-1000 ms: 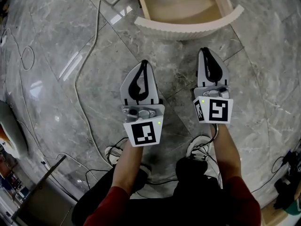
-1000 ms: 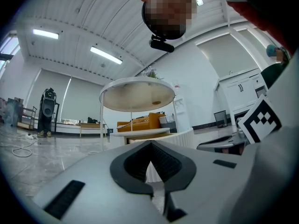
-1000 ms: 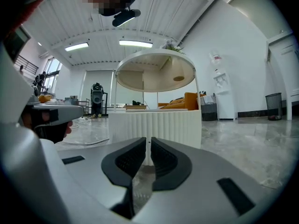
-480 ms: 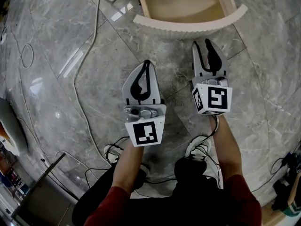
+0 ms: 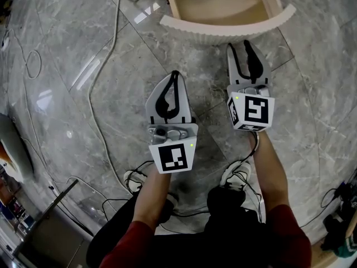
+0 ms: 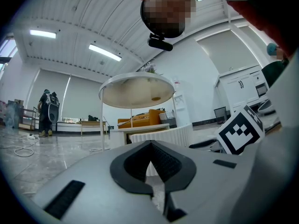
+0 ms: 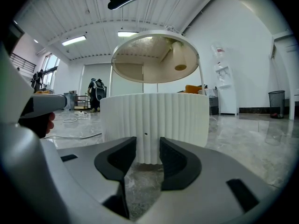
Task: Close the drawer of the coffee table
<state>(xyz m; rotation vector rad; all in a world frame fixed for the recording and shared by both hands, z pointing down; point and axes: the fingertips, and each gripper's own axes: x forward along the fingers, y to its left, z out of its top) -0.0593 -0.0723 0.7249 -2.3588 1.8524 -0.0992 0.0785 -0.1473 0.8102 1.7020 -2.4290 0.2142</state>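
Just ahead of the right gripper (image 5: 240, 50), the drawer (image 5: 223, 31) of the coffee table (image 7: 154, 59) stands pulled out, its curved, ribbed white front facing the jaws and its bare wooden inside lying beyond. The right gripper's jaws have just been opening and now stand spread wide. Nothing lies between them, and in the right gripper view (image 7: 148, 157) the ribbed front (image 7: 154, 120) fills the gap from a short way off, with a strip of marble floor (image 7: 140, 181) showing before it, so the pads touch nothing. The table's round top hangs above the drawer, ahead of and over this gripper. To the left of the right gripper and drawn back a little farther from the drawer, the left gripper (image 5: 173, 78) points level, its jaws pressed together at the tips and empty. In the left gripper view (image 6: 150, 148) the ribbed front appears ahead and slightly to the right, well apart from the closed tips.
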